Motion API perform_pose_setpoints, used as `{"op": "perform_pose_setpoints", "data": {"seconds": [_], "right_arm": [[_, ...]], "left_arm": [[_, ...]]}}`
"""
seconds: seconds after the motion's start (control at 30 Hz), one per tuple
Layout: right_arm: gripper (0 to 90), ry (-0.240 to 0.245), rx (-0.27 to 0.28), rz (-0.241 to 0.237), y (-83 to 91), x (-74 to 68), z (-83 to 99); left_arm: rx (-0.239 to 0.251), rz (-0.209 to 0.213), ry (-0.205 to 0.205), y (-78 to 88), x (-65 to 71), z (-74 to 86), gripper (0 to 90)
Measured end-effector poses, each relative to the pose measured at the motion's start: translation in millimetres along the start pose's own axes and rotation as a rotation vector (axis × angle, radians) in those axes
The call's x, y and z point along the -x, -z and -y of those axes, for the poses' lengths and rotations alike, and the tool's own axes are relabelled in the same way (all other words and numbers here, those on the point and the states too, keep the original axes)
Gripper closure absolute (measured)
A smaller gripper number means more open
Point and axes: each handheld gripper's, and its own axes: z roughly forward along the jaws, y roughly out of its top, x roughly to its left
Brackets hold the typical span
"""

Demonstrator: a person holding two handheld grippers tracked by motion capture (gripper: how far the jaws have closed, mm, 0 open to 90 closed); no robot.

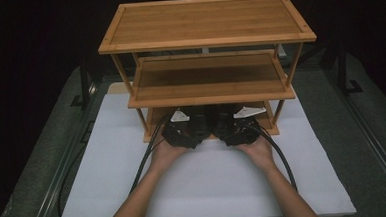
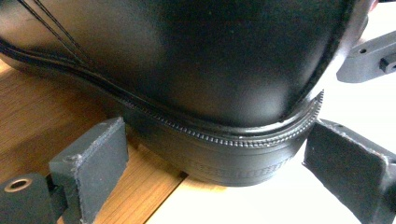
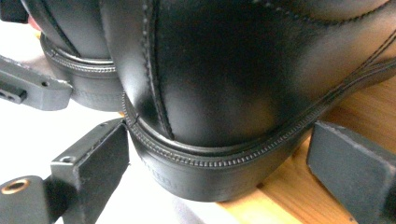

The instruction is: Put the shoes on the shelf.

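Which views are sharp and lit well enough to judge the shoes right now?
High view: dim, the lowest shelf in shadow, the grippers' fronts lost in the dark.
Left gripper view: bright, left shoe sharp with soft sheen, near jaws slightly soft.
Right gripper view: right shoe crisp, white board washed out.

A shelf rack (image 1: 205,43) stands at the back of a mat (image 1: 205,183) on the table (image 1: 363,144). It has three shelves, one above the other. Two shoes sit side by side at the front of the bottom shelf (image 1: 154,130), with their heels sticking out over the mat. The left shoe (image 2: 187,70) is in front of the left hand-held gripper (image 1: 183,130). The right shoe (image 3: 243,84) is in front of the right hand-held gripper (image 1: 238,128).
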Motion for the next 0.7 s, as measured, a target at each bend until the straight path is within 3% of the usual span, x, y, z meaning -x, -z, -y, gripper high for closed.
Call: {"op": "perform_pose_setpoints", "data": {"seconds": [0.7], "right_arm": [[5.7, 0.000, -0.005, 0.016, -6.9, 0.8, 3.8]], "left_arm": [[-0.014, -0.001, 0.003, -6.4, -2.0, 2.9, 6.2]]}}
